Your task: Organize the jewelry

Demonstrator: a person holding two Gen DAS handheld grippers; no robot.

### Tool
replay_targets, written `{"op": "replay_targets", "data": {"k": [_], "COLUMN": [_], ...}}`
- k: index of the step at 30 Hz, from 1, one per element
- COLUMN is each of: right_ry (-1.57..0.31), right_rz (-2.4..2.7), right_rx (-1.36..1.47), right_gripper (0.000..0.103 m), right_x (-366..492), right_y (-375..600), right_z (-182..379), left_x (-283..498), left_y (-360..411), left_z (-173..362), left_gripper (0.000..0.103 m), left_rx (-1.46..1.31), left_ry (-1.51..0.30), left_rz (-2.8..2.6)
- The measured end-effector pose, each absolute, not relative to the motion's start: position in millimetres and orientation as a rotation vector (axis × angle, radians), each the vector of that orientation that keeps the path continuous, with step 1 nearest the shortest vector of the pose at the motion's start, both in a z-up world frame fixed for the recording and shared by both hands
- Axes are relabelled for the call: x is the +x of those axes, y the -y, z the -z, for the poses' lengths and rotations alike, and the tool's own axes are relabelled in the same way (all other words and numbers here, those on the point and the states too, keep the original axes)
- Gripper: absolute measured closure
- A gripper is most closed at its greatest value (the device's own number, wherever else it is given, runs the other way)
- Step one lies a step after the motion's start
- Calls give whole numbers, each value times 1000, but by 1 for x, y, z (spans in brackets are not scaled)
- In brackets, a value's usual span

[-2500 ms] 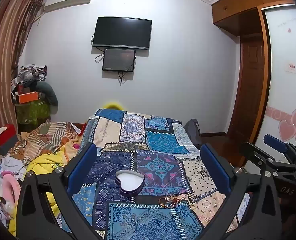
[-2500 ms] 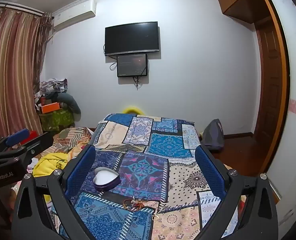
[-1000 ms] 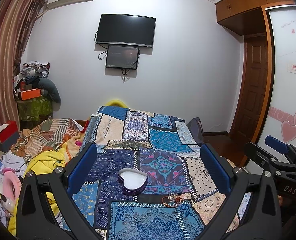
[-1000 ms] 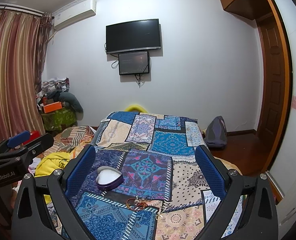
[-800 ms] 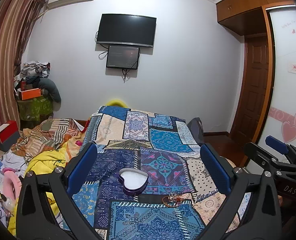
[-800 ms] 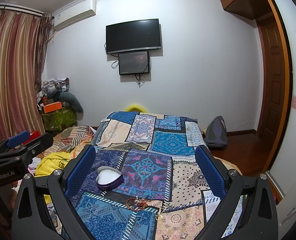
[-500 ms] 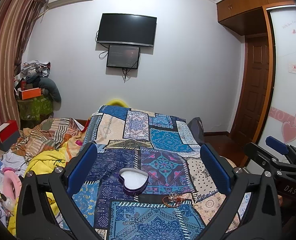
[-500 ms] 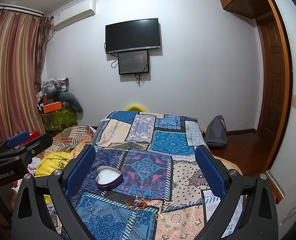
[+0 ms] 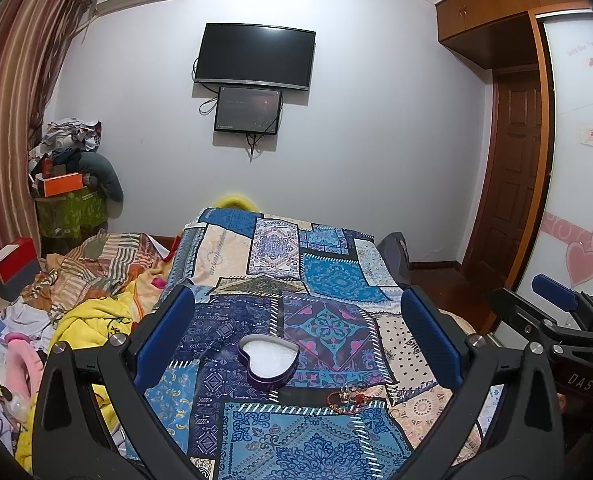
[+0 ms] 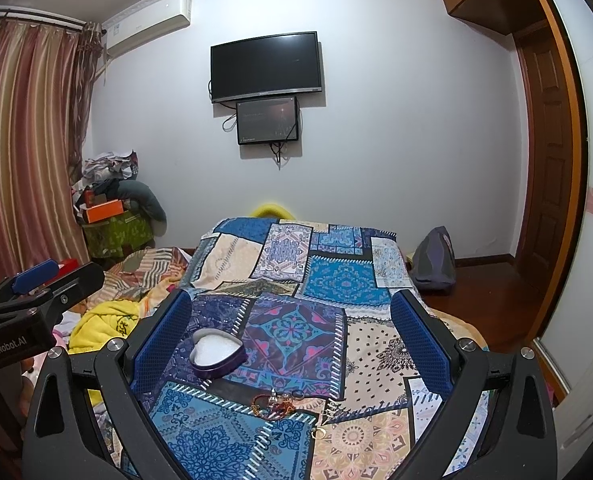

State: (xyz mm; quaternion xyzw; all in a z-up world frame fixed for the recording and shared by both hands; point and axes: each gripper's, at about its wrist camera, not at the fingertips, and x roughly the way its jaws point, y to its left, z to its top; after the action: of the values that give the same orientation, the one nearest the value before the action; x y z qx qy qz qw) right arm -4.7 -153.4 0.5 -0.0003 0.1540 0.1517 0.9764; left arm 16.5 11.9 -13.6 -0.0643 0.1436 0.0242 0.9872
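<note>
Nothing is sorted yet: both my left hand-held gripper [image 9: 296, 344] and right hand-held gripper [image 10: 292, 340] gape empty, the purple heart-shaped tin with white lining [image 9: 267, 362] ahead holds nothing, and the tangled red-and-gold jewelry [image 10: 274, 402] lies on the patchwork bed [image 9: 336, 280] just beside it.

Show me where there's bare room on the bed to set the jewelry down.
Free: the far half of the patchwork bedspread, beyond the purple heart-shaped tin, and the cream dotted patch to its right. Crowded: the near strip, where the tangled red and gold jewelry and a small gold ring lie, and the left edge, piled with yellow bedding.
</note>
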Motion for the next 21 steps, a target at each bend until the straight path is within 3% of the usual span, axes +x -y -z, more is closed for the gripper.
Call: {"op": "replay_targets", "data": {"k": [21], "right_ry": [-501], "right_rz": [-283], "right_rx": [-55], "right_gripper": [4], "right_x": [41], "right_y": [161], "right_z": [45], "left_x": [80], "left_y": [-22], "left_z": [52], "left_gripper": [0], "left_rx": [-159], "left_ry": [-496], "left_rz": [-23]}}
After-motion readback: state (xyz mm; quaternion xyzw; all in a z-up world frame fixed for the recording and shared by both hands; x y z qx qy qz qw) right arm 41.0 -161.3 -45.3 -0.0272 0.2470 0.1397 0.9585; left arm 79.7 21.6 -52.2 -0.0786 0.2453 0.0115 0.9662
